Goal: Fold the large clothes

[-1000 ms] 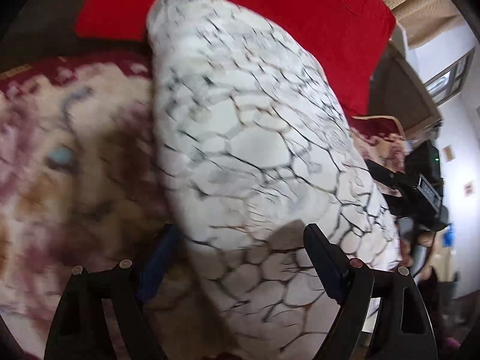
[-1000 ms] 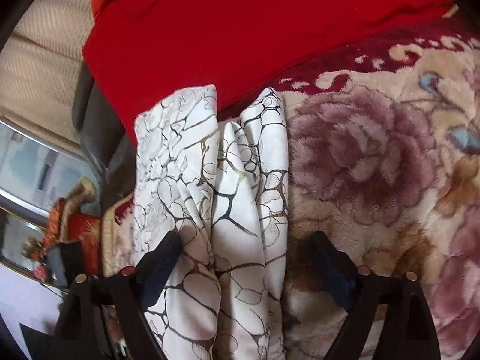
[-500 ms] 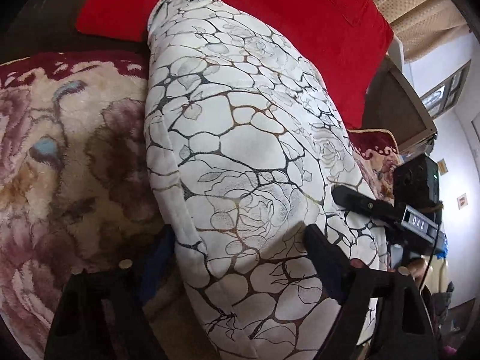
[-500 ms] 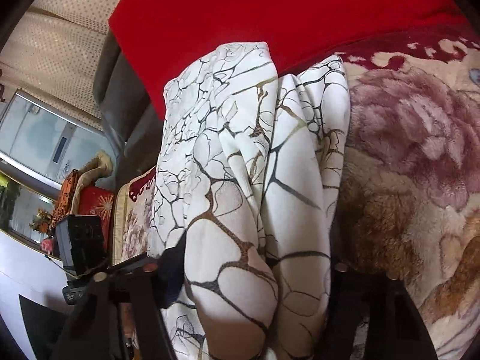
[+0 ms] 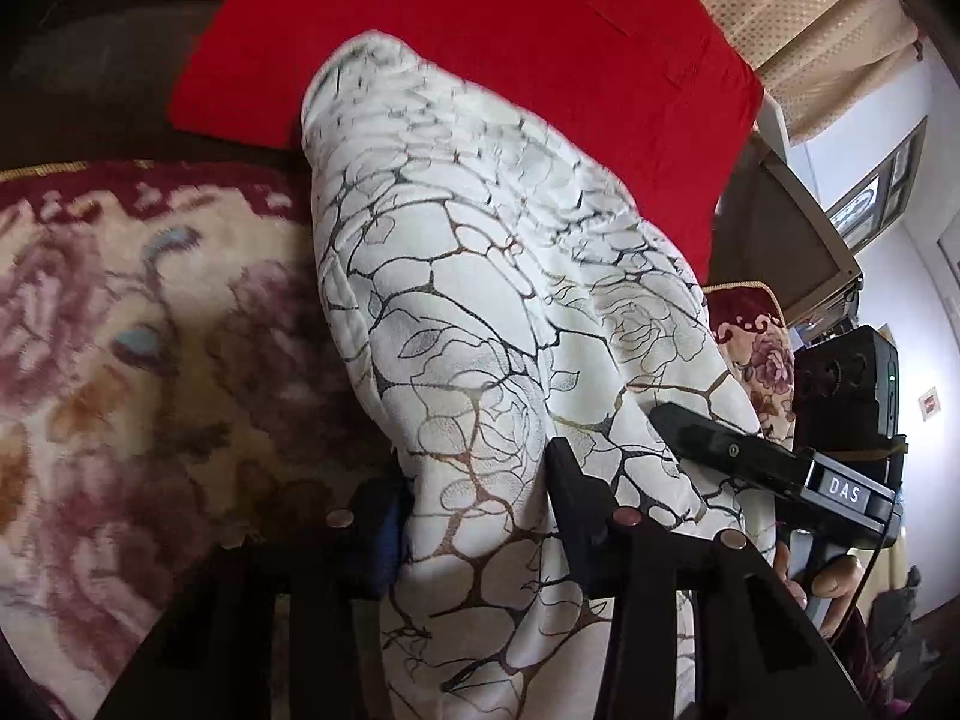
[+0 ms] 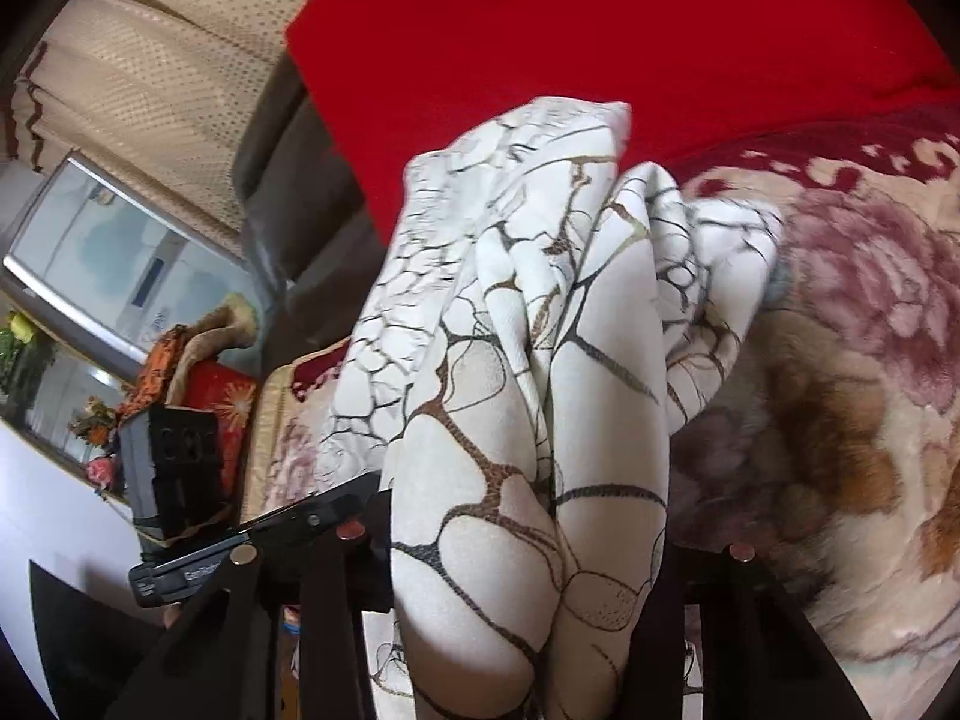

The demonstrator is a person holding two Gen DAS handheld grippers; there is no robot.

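A white garment (image 5: 480,312) printed with dark crackle lines and roses lies in a long fold across a floral blanket (image 5: 120,360). Its near end is bunched between the fingers of my left gripper (image 5: 474,510), whose jaws are closing and pinch the cloth. In the right wrist view the other gathered end of the garment (image 6: 540,360) fills the gap of my right gripper (image 6: 522,534), whose jaws are also closing on it. Both ends hang lifted off the blanket. The right gripper's finger (image 5: 708,438) shows at the cloth's right edge.
A red cushion (image 5: 480,60) lies behind the garment, also seen as the red cushion (image 6: 600,30). Beige curtains (image 6: 150,72) and a window (image 6: 120,264) stand at the left. A person's fingers (image 5: 834,582) hold the other tool. The blanket (image 6: 840,420) spreads to the right.
Both pairs of jaws have narrowed from wide apart onto the cloth. The garment's ends have bunched up and risen off the blanket, and the two grippers have drawn closer together.
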